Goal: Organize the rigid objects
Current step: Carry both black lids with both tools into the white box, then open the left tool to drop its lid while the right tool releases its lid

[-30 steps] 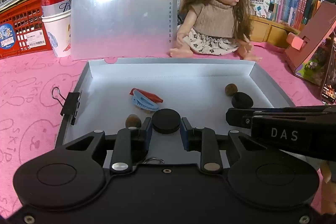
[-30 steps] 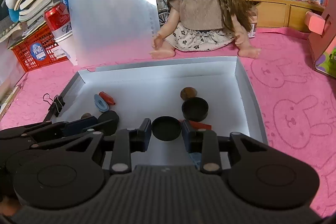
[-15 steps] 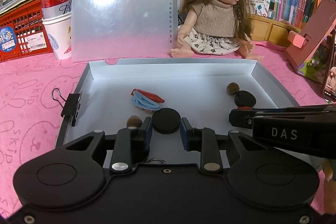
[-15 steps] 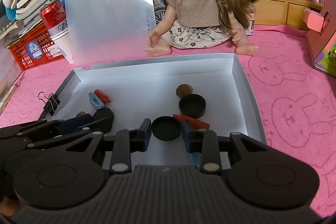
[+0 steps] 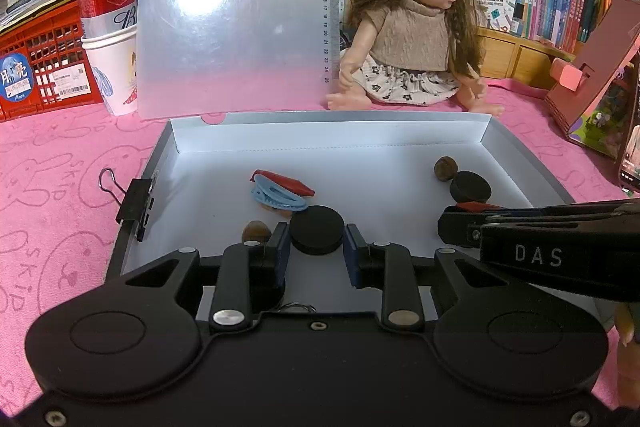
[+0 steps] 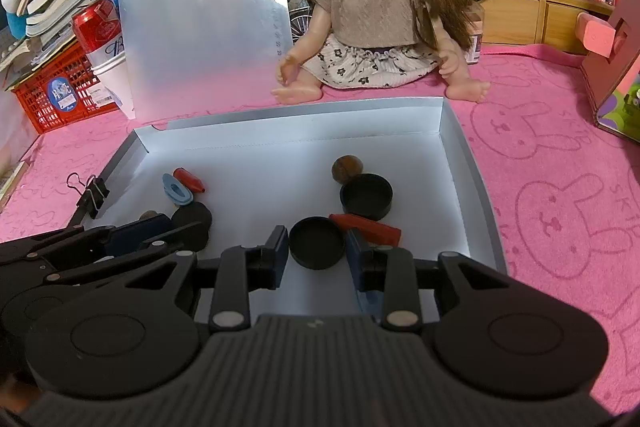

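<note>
- Left gripper (image 5: 316, 247) is pinching a solid black disc (image 5: 317, 229) low over the white box (image 5: 320, 131), probably for sorting.
- Right gripper (image 6: 317, 247) is pinching a black cap (image 6: 316, 242), hollow side up, beside a red clip (image 6: 366, 227).

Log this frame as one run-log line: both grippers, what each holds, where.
left gripper: shut on black disc | right gripper: shut on black cap | both over grey tray | phase: holding
</note>
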